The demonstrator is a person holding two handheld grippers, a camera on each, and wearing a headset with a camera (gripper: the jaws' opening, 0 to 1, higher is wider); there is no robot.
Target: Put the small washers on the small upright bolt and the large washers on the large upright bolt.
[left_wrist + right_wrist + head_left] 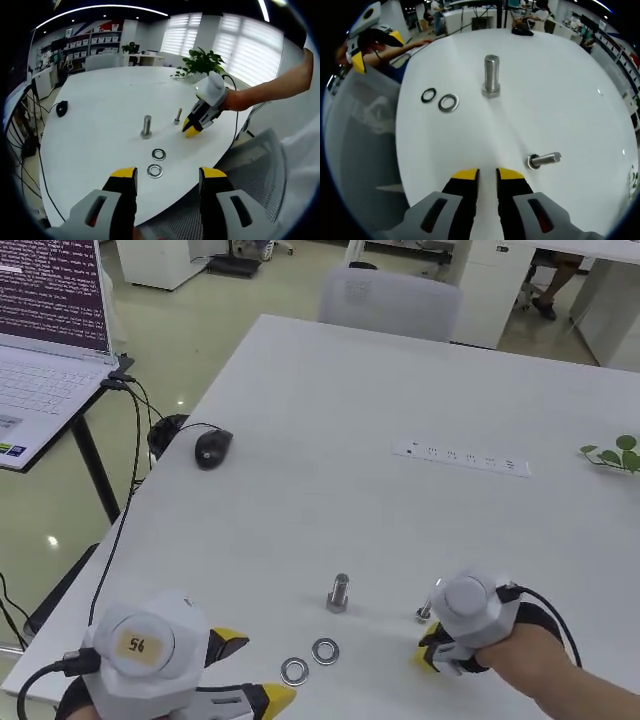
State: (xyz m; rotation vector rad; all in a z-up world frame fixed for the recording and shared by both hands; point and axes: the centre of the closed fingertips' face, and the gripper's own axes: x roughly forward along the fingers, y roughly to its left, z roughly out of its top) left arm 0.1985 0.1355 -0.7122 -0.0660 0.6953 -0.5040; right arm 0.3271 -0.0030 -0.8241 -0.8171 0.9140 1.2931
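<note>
Standing near the tabletop's (300, 390) near edge, the big bolt (338, 594) serves as the mark. Counted in the head view: one big bolt, one small bolt (424, 612) upright just right of it, and two washers (325, 651) lying flat just beside each other, nearer the person than the big bolt. That view also takes in a mouse (212, 448) and a power strip (460, 457) well beyond the big bolt.

The left gripper view shows the left gripper (167, 174) with fingers spread wide and nothing between them, on the washers' side of the big bolt. It also catches the right gripper (192, 127) just beside the small bolt. The right gripper view shows its own fingers (465, 176) almost together, a slim gap left, holding nothing.
</note>
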